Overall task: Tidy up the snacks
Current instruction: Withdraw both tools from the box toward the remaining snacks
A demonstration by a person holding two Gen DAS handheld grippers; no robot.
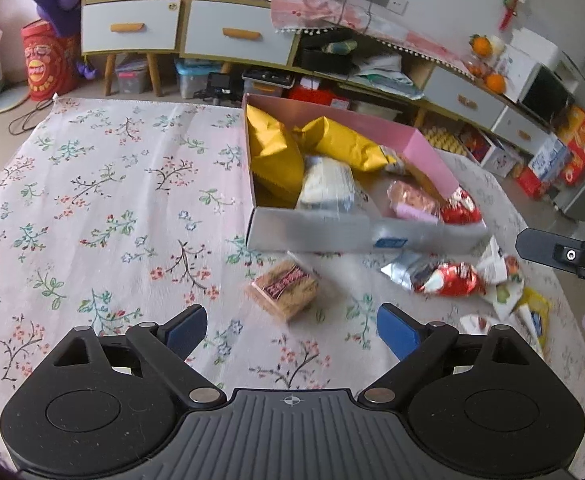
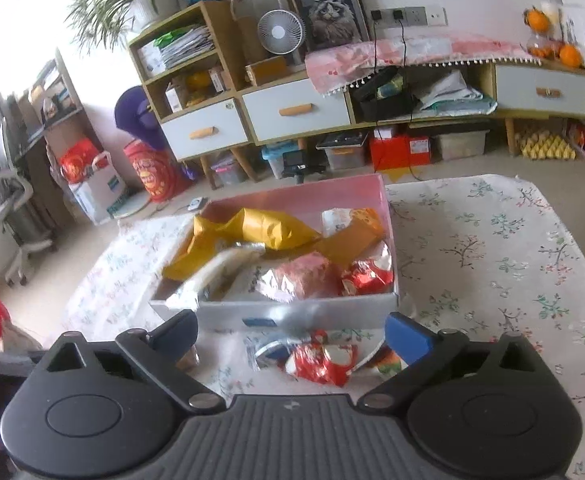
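A: What's the biggest thing here?

B: The floral tablecloth (image 1: pixel 104 200), covering the whole table. On it sits the pink-walled cardboard box (image 1: pixel 428 148), silver-grey on its near side.

A: And inside the box?

B: Two yellow snack bags (image 1: pixel 276 160) toward the back, a pale clear-wrapped packet (image 1: pixel 324 188) in front of them, a pink wrapped snack (image 1: pixel 412 200), and a red foil packet (image 1: pixel 462 208) in the near right corner.

A: Anything still outside?

B: Yes. A brown biscuit pack (image 1: pixel 284 288) lies on the cloth just before the box. To its right lies a loose heap: a red-and-silver foil snack (image 1: pixel 448 280) and white-and-yellow wrappers (image 1: pixel 508 300).

A: The grippers?

B: The left gripper (image 1: pixel 292 330) hangs released, its blue pads (image 1: pixel 396 330) spread wide and holding nothing, with the biscuit pack just ahead between them. The right gripper (image 2: pixel 292 332) is spread apart too and empty, above the red foil snack (image 2: pixel 320 360), near the box's front wall (image 2: pixel 332 312).
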